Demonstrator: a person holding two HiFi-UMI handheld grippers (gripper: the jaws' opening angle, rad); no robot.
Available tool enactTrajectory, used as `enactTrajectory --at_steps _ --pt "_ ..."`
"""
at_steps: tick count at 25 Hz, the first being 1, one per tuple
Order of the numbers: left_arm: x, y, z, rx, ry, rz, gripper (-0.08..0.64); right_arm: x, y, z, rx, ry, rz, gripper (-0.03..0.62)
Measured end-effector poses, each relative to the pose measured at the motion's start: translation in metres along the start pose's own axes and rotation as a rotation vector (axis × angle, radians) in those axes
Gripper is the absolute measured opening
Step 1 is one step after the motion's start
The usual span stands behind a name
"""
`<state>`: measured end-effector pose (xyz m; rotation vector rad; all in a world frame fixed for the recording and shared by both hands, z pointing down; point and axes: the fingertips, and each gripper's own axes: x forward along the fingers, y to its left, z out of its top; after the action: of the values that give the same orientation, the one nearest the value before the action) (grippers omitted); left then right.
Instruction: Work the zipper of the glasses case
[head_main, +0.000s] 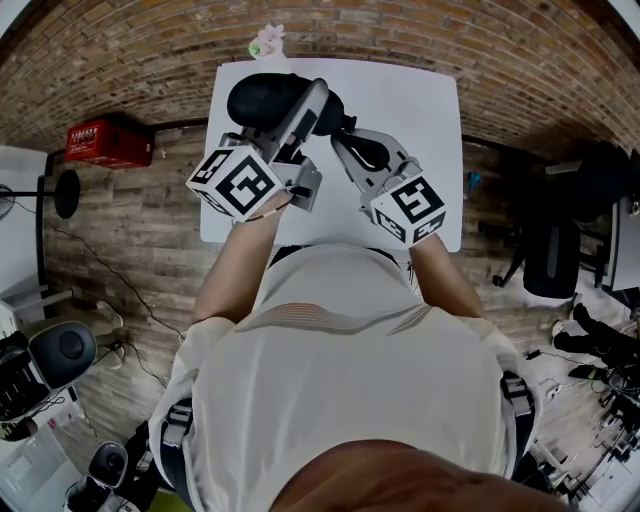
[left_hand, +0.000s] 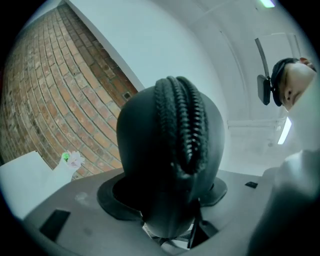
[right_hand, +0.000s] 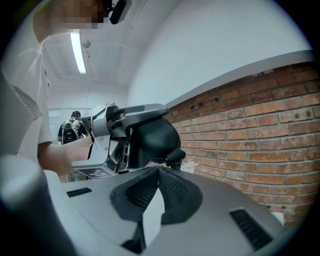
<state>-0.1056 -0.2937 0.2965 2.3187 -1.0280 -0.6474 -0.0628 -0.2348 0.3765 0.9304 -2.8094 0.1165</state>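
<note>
A black oval glasses case (head_main: 262, 98) is held up over the white table (head_main: 425, 110). My left gripper (head_main: 300, 112) is shut on it, with one jaw on each flank. In the left gripper view the case (left_hand: 145, 150) fills the space between the jaws, its zipper ridge (left_hand: 182, 120) running up the middle. My right gripper (right_hand: 158, 169) is shut, its tips meeting right at the end of the case (right_hand: 157, 137). A small black zipper pull (right_hand: 175, 159) sticks out just right of the tips. Whether the tips pinch part of it I cannot tell.
A small pink flower ornament (head_main: 267, 42) sits at the table's far edge. A red box (head_main: 108, 143) lies on the brick-patterned floor to the left, and a black chair (head_main: 555, 260) stands to the right. Another person stands far off (right_hand: 72, 127).
</note>
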Motion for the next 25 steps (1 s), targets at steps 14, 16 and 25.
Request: enactTrajectory --at_steps 14,16,25 --pt "-0.004 -0.009 -0.021 -0.016 0.175 -0.12 0.265 -0.013 -0.018 0.002 -0.163 0.032 -0.062 0.057" --pt "-0.005 -0.01 -0.028 -0.008 0.23 -0.15 0.265 -0.014 -0.018 0.003 -0.201 0.035 -0.063 0.058" --pt "-0.018 -0.014 -0.062 0.036 0.523 -0.294 0.265 -0.013 -0.004 -0.003 -0.402 0.064 -0.017 0.062"
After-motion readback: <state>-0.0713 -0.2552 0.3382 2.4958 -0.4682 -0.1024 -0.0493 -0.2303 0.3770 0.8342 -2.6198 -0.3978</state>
